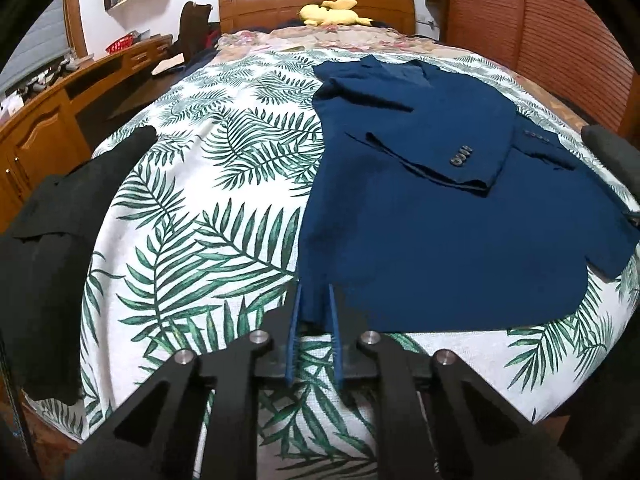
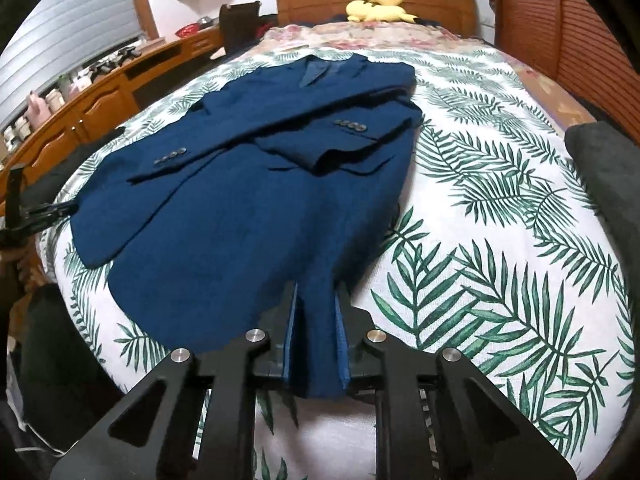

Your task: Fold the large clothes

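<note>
Your right gripper [image 2: 316, 312] pinches the near hem of the navy-blue suit jacket [image 2: 248, 184] lying on the palm-leaf-printed bedspread [image 2: 500, 208].

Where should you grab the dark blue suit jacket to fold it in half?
Grip the dark blue suit jacket by its bottom hem, from the foot of the bed. It lies flat, sleeves crossed, collar far away, so the hem is nearest. The left gripper and right gripper already pinch its two corners.

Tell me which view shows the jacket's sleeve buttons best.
The right wrist view: both button rows on the blue jacket show, on the two crossed sleeves. The left wrist view shows one cuff's buttons clearly; the other row is small and far right.
</note>
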